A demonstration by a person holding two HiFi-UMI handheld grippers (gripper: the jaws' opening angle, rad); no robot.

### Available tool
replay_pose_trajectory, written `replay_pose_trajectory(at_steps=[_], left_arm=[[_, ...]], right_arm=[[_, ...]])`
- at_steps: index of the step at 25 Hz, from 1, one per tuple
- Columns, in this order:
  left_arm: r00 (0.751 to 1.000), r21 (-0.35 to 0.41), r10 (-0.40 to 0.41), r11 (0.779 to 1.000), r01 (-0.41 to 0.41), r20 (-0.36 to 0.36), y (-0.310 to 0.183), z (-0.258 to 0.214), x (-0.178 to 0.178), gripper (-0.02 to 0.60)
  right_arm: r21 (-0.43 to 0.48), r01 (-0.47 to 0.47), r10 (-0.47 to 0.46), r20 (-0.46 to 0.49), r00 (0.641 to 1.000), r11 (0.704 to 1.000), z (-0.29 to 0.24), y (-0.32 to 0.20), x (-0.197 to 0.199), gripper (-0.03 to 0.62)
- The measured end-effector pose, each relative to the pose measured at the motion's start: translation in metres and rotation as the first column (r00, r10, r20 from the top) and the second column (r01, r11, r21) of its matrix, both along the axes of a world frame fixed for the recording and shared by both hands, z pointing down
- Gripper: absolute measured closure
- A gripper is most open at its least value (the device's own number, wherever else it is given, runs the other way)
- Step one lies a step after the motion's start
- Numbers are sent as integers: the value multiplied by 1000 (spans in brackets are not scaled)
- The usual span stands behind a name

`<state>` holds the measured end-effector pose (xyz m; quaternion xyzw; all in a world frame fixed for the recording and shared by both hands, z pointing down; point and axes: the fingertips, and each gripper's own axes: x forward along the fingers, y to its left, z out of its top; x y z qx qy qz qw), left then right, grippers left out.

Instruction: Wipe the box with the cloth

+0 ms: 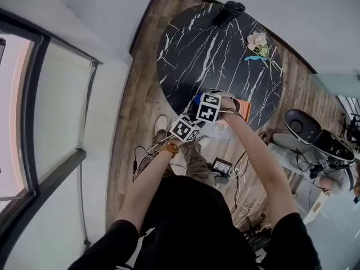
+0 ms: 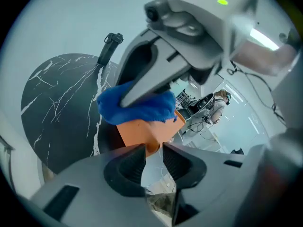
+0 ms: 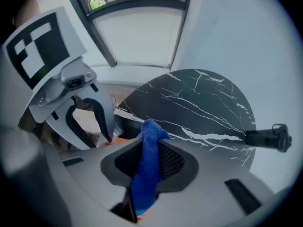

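Note:
An orange box [image 2: 142,132] is held over the near edge of the round black marble table [image 2: 61,98]. My left gripper [image 2: 152,163] is shut on the box's lower corner, which sits between its two black pads. A blue cloth [image 2: 142,109] lies bunched on top of the box. My right gripper [image 3: 149,143] points down and is shut on the blue cloth [image 3: 147,164], pressing it onto the box. In the head view only a bit of the box [image 1: 244,110] shows beside the two marker cubes.
A black handheld device [image 1: 228,11] lies at the table's far edge, with a pale flower [image 1: 259,41] and a light-blue item [image 1: 254,57] to the right. Cables and a small meter [image 1: 221,166] lie on the wooden floor. A seated person [image 2: 220,103] is in the background.

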<state>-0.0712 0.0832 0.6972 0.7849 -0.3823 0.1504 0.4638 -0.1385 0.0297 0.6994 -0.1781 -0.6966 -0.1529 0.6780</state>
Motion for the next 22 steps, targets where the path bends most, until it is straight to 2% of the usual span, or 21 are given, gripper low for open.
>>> replay_pose_trajectory(at_steps=[2, 4, 7, 9, 10, 11, 12, 14, 16, 17, 19, 20, 21, 22], left_arm=[[1000, -8, -22, 1000, 23, 11, -2, 4, -2, 466], [999, -13, -49, 999, 49, 15, -3, 7, -3, 462], [997, -6, -82, 997, 82, 9, -3, 7, -2, 463], [993, -2, -118, 993, 118, -9, -2, 6, -3, 465], [991, -6, -133, 991, 133, -19, -1, 5, -4, 476], [990, -15, -140, 990, 140, -26, 0, 6, -4, 471], [990, -23, -140, 990, 140, -29, 0, 7, -4, 468], [992, -29, -128, 991, 127, -23, -2, 8, -4, 462], [993, -24, -114, 993, 114, -8, -7, 7, -4, 463], [994, -21, -111, 994, 111, -2, -9, 6, -4, 463], [993, -12, -121, 993, 121, 2, -14, 2, -8, 466], [991, -9, -131, 991, 131, 2, -18, 0, -10, 466], [990, -6, -139, 990, 139, 4, -21, -2, -14, 465], [990, -6, -142, 990, 142, 8, -25, -4, -16, 466]], right_arm=[[-10, 56, -56, -122, 991, 998, 6, -12, -8, 520], [-51, 118, -127, -261, 957, 992, 13, -9, -9, 520], [-168, 189, -245, -447, 860, 968, 20, 23, 7, 520], [-232, 206, -300, -517, 802, 951, 19, 46, 20, 520], [-237, 215, -312, -530, 789, 947, 20, 49, 22, 520], [-222, 223, -310, -525, 793, 949, 23, 46, 19, 520], [-193, 222, -290, -503, 814, 956, 26, 37, 13, 520], [-116, 164, -198, -409, 891, 980, 34, 8, -7, 520], [-47, 32, -44, -282, 958, 998, 32, -26, -24, 520], [-40, -61, 50, -222, 974, 997, 27, -39, -28, 520], [-116, -249, 233, -137, 963, 962, 16, -41, -26, 520], [-166, -305, 291, -107, 951, 938, 11, -33, -22, 520], [-182, -328, 320, -71, 945, 927, 7, -26, -15, 520], [-158, -333, 335, -15, 942, 930, 3, -24, -8, 520]])
